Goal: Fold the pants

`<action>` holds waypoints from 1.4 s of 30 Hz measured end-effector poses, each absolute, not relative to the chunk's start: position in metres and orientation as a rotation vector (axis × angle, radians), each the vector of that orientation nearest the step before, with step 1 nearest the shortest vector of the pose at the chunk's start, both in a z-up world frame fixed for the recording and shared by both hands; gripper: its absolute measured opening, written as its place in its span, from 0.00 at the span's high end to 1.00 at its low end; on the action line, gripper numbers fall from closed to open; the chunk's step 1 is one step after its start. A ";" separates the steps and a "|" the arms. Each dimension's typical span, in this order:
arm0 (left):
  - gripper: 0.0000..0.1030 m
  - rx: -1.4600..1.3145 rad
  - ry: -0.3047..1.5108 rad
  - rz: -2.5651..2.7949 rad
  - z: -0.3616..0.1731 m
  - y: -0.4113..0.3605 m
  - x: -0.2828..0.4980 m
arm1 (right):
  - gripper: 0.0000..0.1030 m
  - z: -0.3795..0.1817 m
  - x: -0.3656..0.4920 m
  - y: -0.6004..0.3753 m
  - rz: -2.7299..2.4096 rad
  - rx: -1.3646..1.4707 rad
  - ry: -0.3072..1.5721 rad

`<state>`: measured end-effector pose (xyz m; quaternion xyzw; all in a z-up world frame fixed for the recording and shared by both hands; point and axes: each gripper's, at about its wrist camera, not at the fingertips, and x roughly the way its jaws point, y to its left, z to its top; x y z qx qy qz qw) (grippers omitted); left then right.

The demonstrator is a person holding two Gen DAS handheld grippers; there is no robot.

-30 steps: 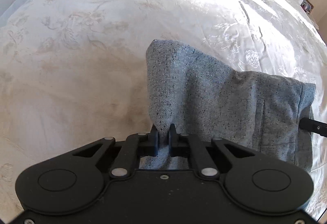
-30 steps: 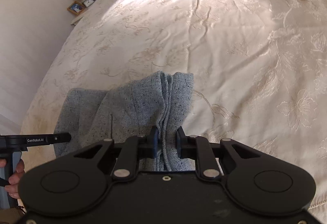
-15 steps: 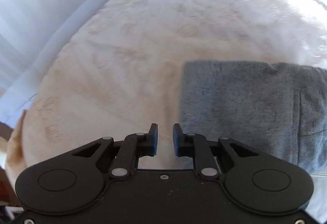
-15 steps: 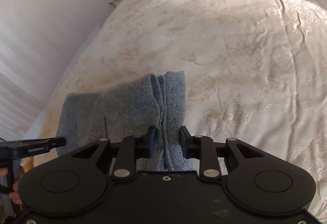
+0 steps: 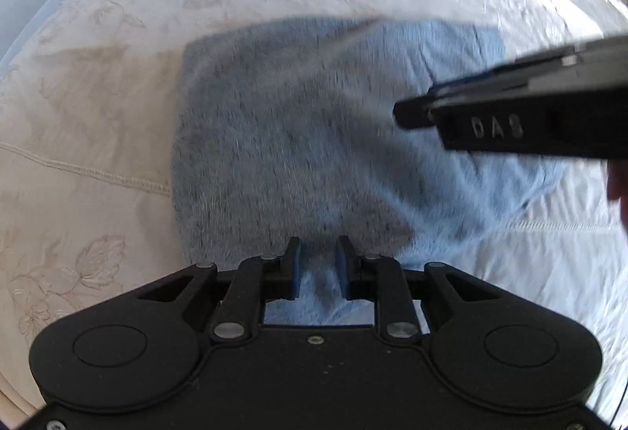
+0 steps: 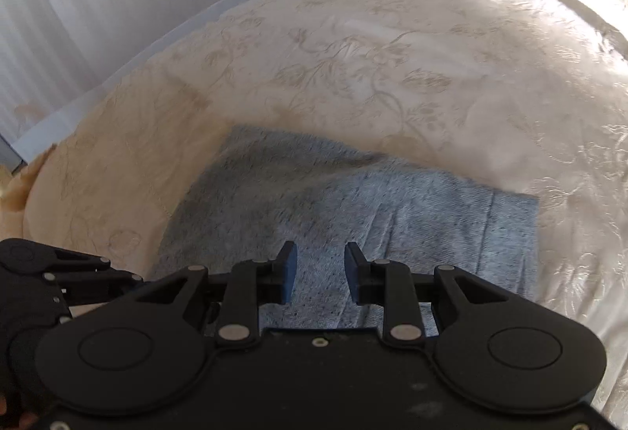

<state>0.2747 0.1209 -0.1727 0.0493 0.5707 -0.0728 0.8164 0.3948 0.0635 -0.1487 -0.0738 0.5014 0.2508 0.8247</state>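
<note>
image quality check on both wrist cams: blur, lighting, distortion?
Left wrist view: heavy motion blur across the grey pants and the right gripper crossing in; the bedspread is blown out by sun at top right. Right wrist view: the pants smear, the bedspread pattern reads sharper, a sun patch glares at top right. Both views: strong fisheye curvature, dark corners.

Both wrist views close, steeply down, sharing pants (image 5: 298, 139)

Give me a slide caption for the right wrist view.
Open right hand-held gripper above folded grey pants lying on a cream floral bedspread.
</note>
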 end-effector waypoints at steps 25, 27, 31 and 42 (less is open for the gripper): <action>0.63 -0.009 1.038 0.154 -0.090 0.193 0.195 | 0.65 -0.079 0.316 -0.003 0.182 -0.011 0.971; 0.63 -0.017 1.078 0.152 -0.089 0.184 0.192 | 0.65 -0.075 0.303 -0.006 0.208 0.008 0.992; 0.63 -0.055 1.102 0.132 -0.079 0.159 0.188 | 0.65 -0.064 0.280 -0.007 0.239 0.003 1.011; 0.62 -0.084 1.059 0.121 -0.035 0.103 0.181 | 0.65 -0.023 0.234 -0.036 0.218 0.030 0.946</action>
